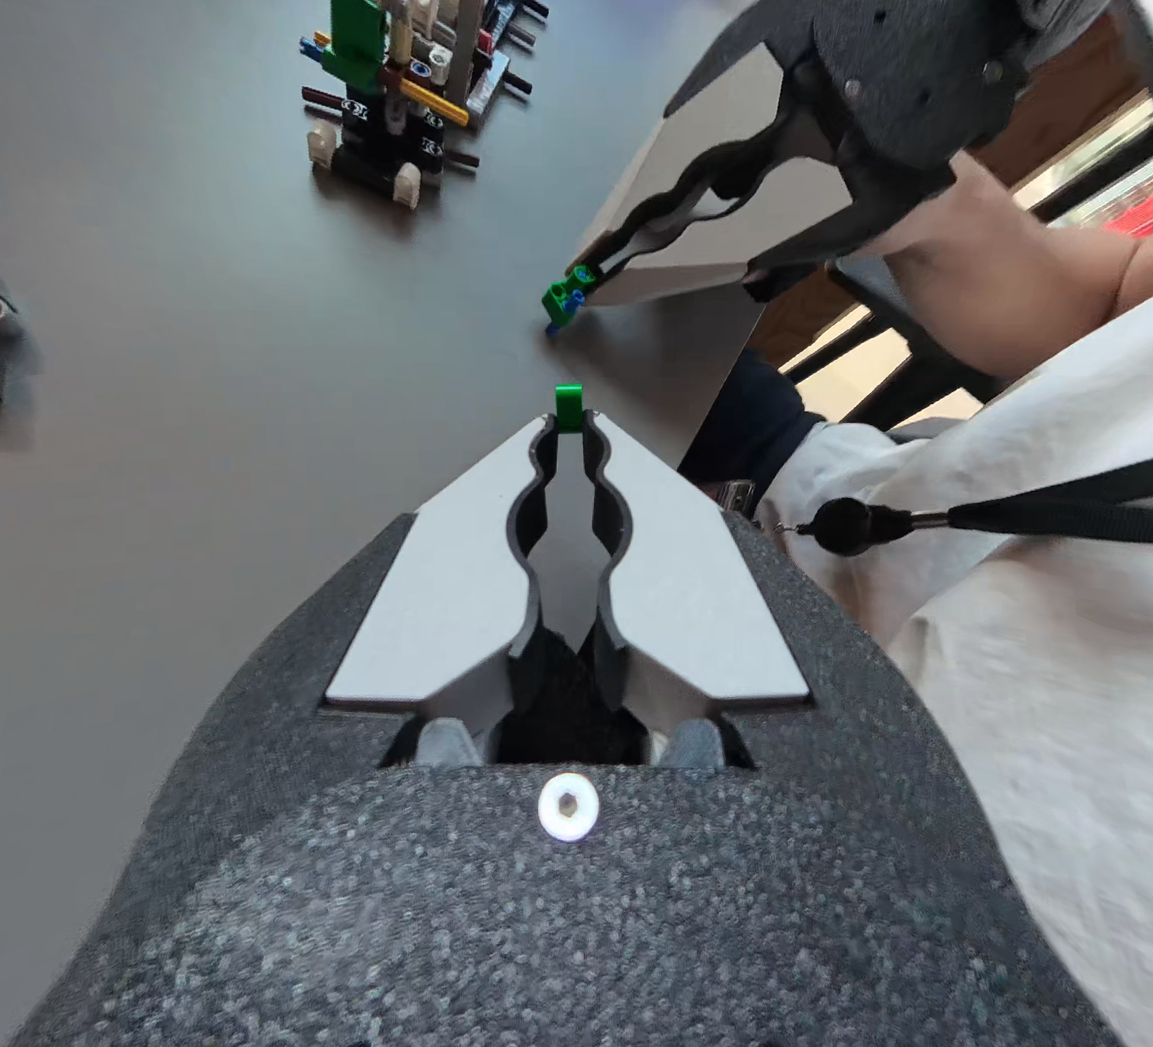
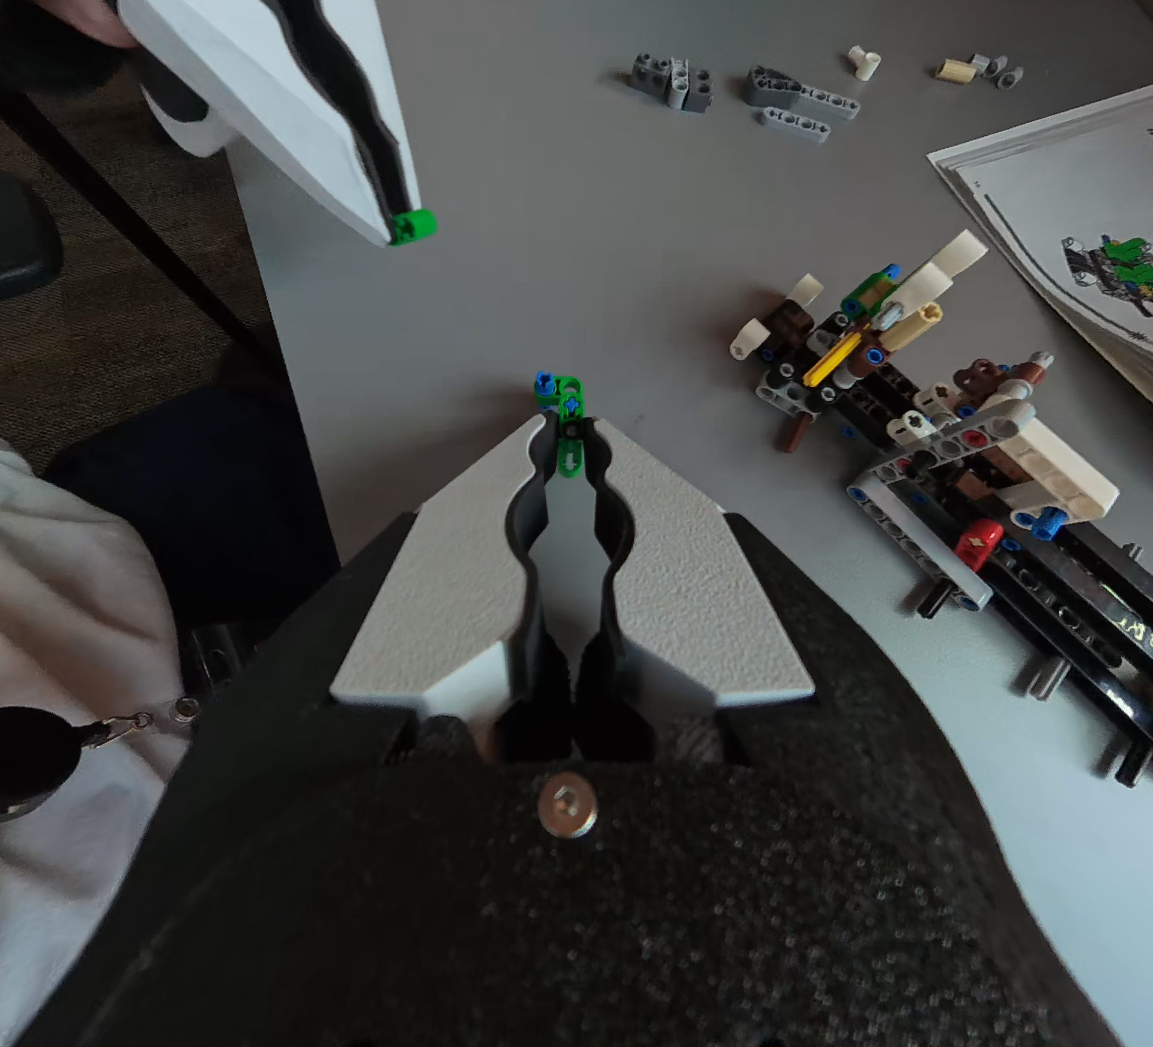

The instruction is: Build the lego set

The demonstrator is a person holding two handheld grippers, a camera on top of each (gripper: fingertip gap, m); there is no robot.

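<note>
Dim, soft shadows; fisheye warp + blur at edges.

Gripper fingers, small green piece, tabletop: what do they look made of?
Left gripper fingers: apparently rigid matte light-grey plates with wavy black inner liners, possibly rubber.
Small green piece: glossy moulded plastic, by its bright, even colour and sheen.
Tabletop: smooth grey, probably laminate; soft reflections, no grain.
</note>
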